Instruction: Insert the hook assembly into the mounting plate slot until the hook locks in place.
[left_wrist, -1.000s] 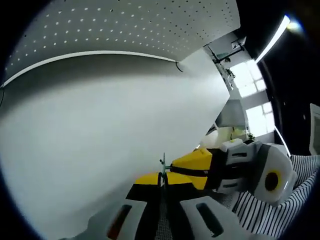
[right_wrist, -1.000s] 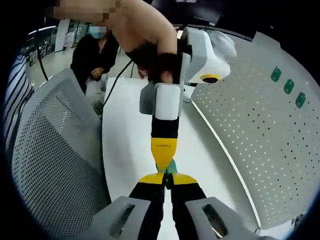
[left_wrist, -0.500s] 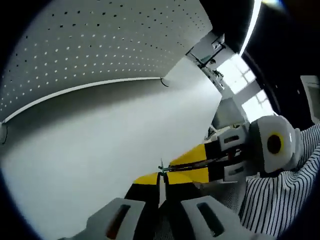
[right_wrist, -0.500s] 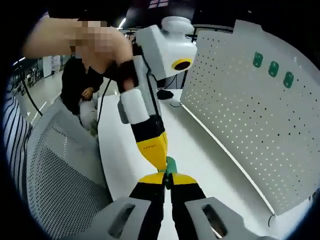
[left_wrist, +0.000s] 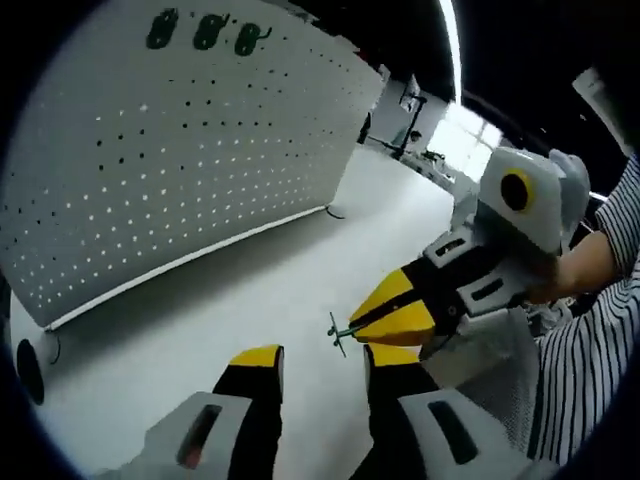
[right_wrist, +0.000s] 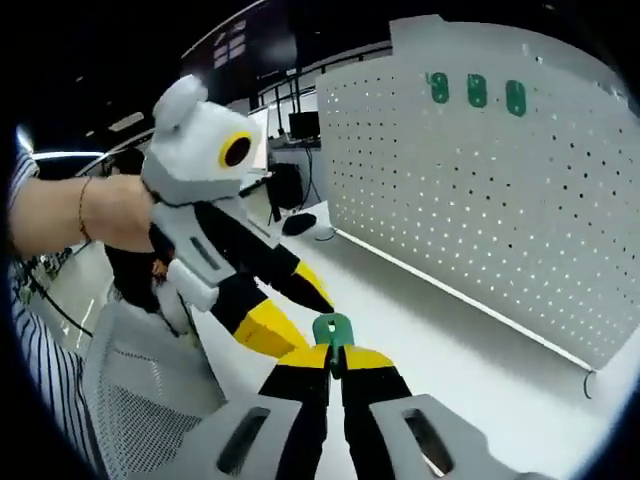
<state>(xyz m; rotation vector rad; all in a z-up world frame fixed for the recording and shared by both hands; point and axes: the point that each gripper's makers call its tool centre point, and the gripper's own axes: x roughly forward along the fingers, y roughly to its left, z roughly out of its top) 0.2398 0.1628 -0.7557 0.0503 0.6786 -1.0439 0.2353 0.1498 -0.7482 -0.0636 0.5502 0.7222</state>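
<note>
My left hand-held gripper (left_wrist: 320, 362) just let go, jaws now spread. Green hook assy (right_wrist: 333, 330) stays pinched in right hand-held gripper (right_wrist: 333, 358), above white surface (left_wrist: 230, 300). Pegboard (right_wrist: 480, 200) w/ green hooks (right_wrist: 476, 90) ahead; insertion not done yet.

Yellow-tipped black jaws, grey-white tool (left_wrist: 318, 372) housings, yellow-ringed lens, striped sleeve (left_wrist: 590, 370), thin bracelet (right_wrist: 83, 208).

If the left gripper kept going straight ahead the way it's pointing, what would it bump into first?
Probably the white tabletop first, then the white pegboard standing behind it. The left gripper is open, and the small green hook held by the right gripper sits just beside that line; depth is hard to judge.
</note>
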